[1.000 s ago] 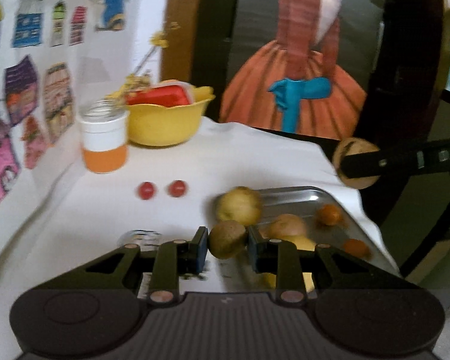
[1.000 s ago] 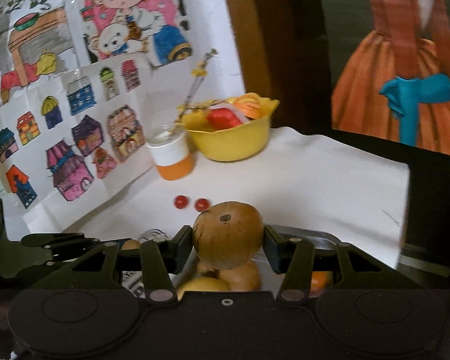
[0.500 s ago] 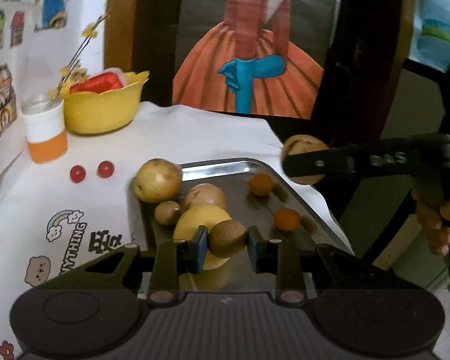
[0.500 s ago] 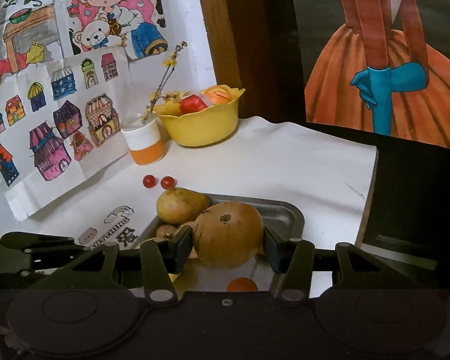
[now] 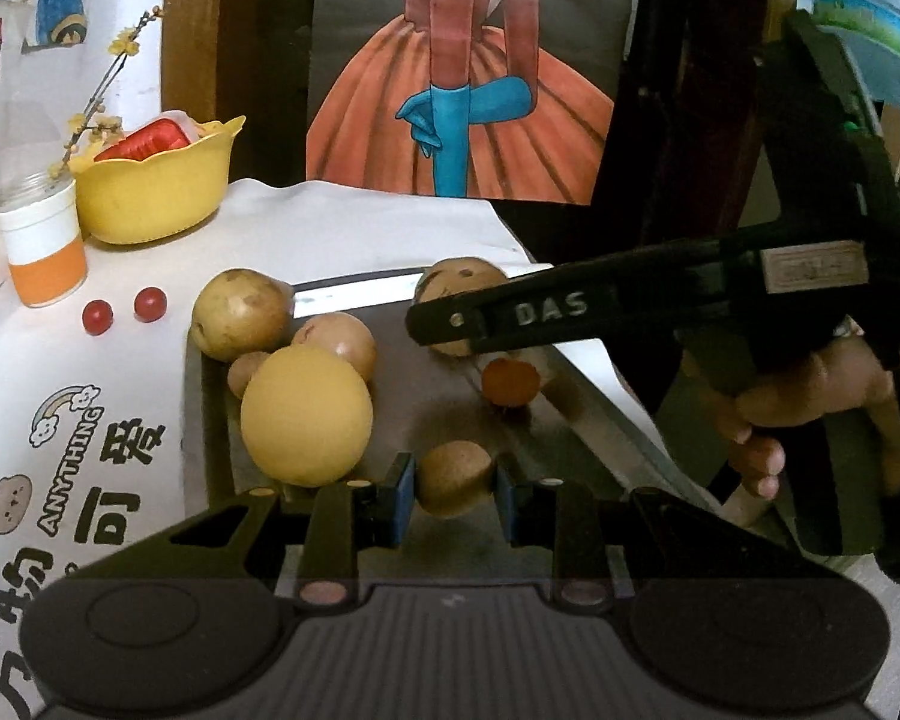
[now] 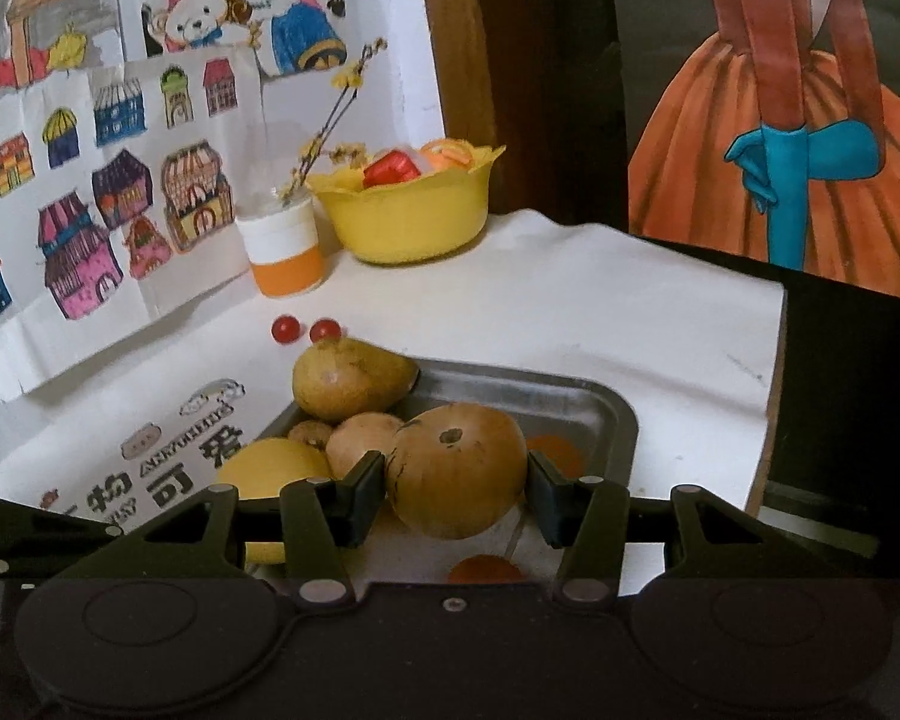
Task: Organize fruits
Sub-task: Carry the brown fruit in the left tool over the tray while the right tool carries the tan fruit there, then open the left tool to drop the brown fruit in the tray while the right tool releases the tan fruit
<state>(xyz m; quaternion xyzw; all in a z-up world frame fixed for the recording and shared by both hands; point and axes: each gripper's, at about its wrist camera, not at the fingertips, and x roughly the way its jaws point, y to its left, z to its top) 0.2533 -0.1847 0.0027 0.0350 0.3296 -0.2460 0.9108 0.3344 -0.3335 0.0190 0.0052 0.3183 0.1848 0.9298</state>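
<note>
My left gripper (image 5: 455,480) is shut on a small brown fruit (image 5: 450,489), held just above the near end of the metal tray (image 5: 354,289). My right gripper (image 6: 456,480) is shut on a large round brown fruit (image 6: 457,468) low over the tray (image 6: 570,389). In the left wrist view it reaches in from the right with that fruit (image 5: 459,282) over the tray's far end. A yellow round fruit (image 5: 306,414), a pear-like fruit (image 5: 240,315), two smaller brown fruits and a small orange fruit (image 5: 510,381) lie in the tray.
Two cherry tomatoes (image 5: 97,317) (image 5: 150,303) lie on the white cloth left of the tray. Behind them stand an orange-and-white jar (image 5: 42,246) and a yellow bowl (image 5: 156,192) with items in it. A person's hand (image 5: 810,396) grips the right tool. The table edge runs just right of the tray.
The left gripper has swung right from the cloth to over the tray with its small fruit. The right gripper has come down and forward, and its fruit is now low over the tray.
</note>
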